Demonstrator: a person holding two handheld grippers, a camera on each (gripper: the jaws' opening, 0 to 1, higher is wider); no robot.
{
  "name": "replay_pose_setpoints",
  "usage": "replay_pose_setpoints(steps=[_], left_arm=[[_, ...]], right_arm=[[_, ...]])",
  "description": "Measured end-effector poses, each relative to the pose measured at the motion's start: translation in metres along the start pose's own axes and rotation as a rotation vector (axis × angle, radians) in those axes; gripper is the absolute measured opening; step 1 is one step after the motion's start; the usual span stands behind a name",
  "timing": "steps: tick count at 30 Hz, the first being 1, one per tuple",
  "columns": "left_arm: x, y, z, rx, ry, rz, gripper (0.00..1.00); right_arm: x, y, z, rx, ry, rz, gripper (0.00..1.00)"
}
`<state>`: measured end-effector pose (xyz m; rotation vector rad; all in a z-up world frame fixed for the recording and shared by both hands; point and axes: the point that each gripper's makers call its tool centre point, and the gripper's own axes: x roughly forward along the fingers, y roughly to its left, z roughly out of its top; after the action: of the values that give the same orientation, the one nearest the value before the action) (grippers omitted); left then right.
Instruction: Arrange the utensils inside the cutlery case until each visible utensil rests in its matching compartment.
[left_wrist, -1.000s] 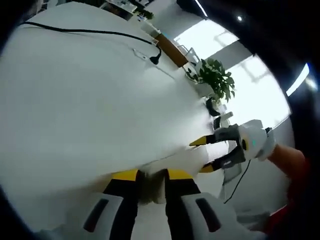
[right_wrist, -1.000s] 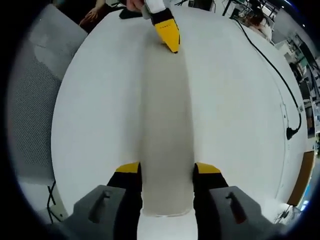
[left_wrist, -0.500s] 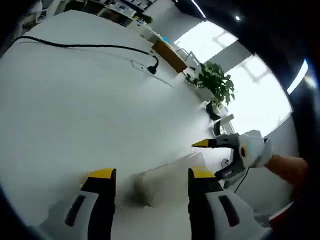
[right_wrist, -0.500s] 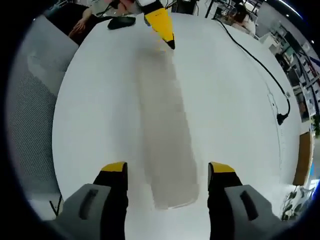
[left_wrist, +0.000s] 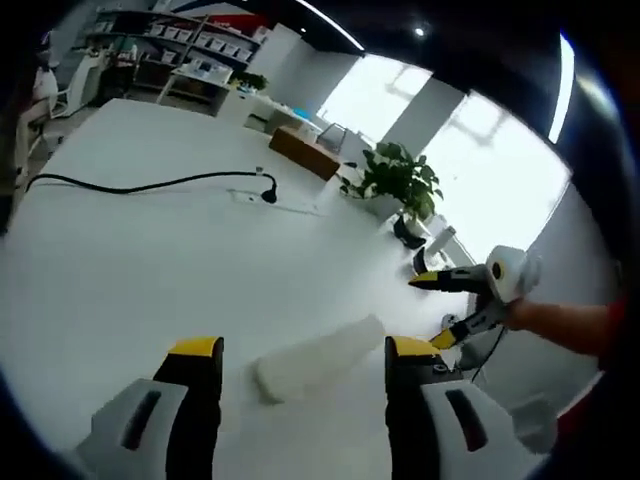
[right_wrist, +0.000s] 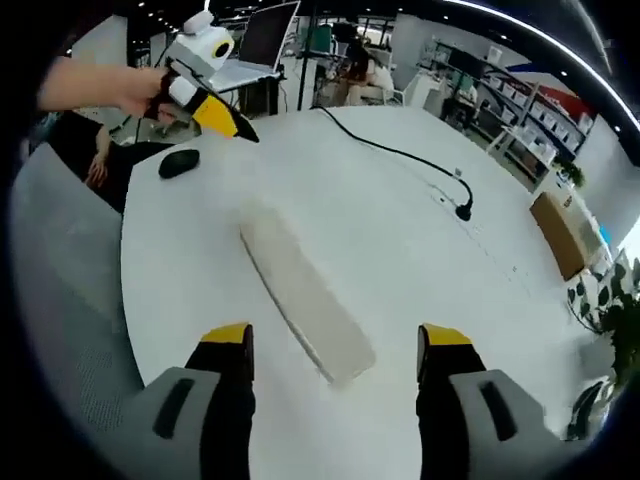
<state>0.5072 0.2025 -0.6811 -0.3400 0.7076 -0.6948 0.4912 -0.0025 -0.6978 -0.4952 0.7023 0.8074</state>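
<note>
Jaws spread on both grippers — cutlery case (right_wrist: 303, 293) lies closed.

The closed cutlery case (right_wrist: 303, 297) hides its compartments and utensils.

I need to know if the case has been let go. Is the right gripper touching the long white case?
Apart. In the right gripper view, the right gripper stands open, white table showing between each finger and the case.

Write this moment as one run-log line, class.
left gripper: open | right gripper: open | cutlery case: closed, flat on table, untouched | utensils: none visible
</note>
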Motion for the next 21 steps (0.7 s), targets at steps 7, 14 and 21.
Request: replay_pose_setpoints(steps=[7, 14, 21], left_arm=[[-0.058, -0.04, 0.011, 0.145, -0.068, -0.013, 0.85], [-0.135, -0.052, 0.012, 0.178, -0.24, 0.092, 1.0], [-0.21, -0.07, 0.002, 0.379, -0.364, 0.287, 1.0]], right_arm=[[-0.076, 0.006, 0.028, 0.145, -0.263, -0.089, 0.53], [-0.138, 0.03, 0.028, 0.278, -0.432, -0.147, 0.61], [-0.19, 0.049, 0.019, 0.447, -0.582, -0.202, 0.64]])
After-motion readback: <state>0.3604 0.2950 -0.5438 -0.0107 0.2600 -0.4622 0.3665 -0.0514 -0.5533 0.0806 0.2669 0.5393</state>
